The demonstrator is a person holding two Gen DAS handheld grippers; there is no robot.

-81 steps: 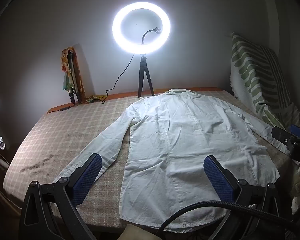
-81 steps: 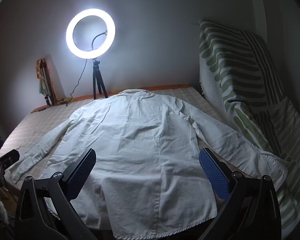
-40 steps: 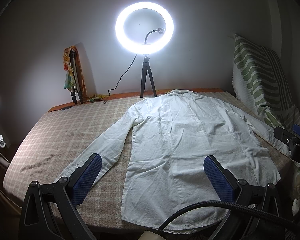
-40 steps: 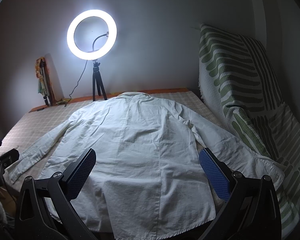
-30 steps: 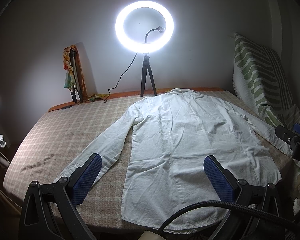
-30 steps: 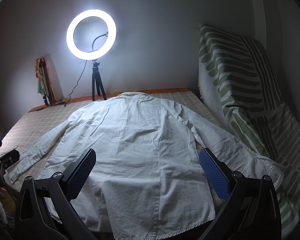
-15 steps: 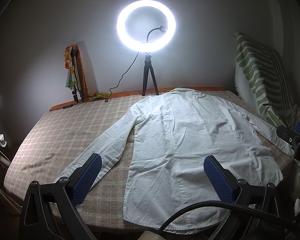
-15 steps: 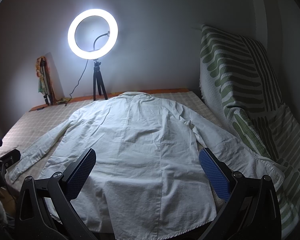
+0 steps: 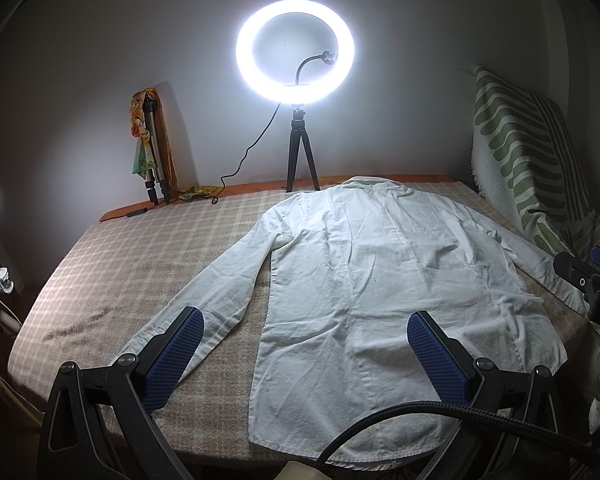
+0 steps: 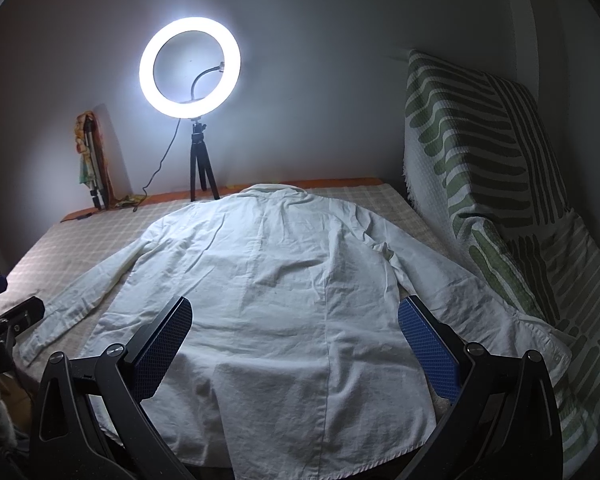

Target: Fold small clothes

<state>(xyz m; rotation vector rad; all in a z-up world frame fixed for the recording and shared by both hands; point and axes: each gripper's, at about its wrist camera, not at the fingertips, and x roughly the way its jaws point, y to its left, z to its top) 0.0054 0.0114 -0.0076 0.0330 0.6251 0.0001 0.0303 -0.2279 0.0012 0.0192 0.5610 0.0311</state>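
Shirt lies flat on the bed, back up, collar far, hem near. My left tool and right tool hover spread, empty; left sleeve nearest my left.

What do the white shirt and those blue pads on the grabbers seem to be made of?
White shirt: looks like matte woven cotton or linen, since it creases softly. Blue pads: probably rubber or textured plastic, given their fine dotted grid; the look leaves it open.
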